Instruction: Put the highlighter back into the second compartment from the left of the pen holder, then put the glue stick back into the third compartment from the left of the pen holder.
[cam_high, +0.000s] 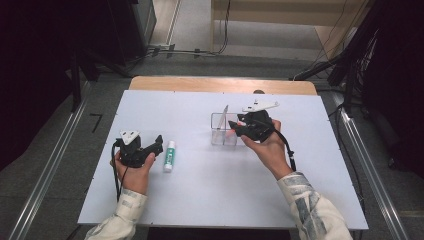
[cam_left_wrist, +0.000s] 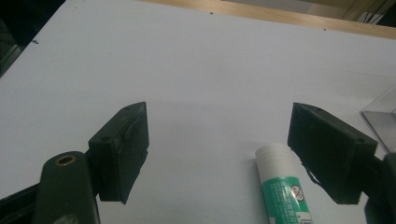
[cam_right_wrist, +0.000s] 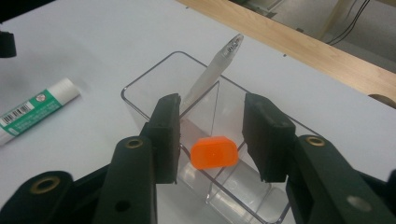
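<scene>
The left hand (cam_high: 134, 167) grips the left gripper (cam_high: 159, 144) low at the near left, its jaws spread wide and pointing right. The right hand (cam_high: 267, 147) reaches farther forward with the right gripper (cam_high: 234, 126), jaws parted and pointing left.

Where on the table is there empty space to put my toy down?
The big bare patches are the near edge of the table between the two sleeves, and the far left corner beyond the glue stick. It's crowded around the clear box, where the right gripper hovers, and beside the left gripper.
</scene>
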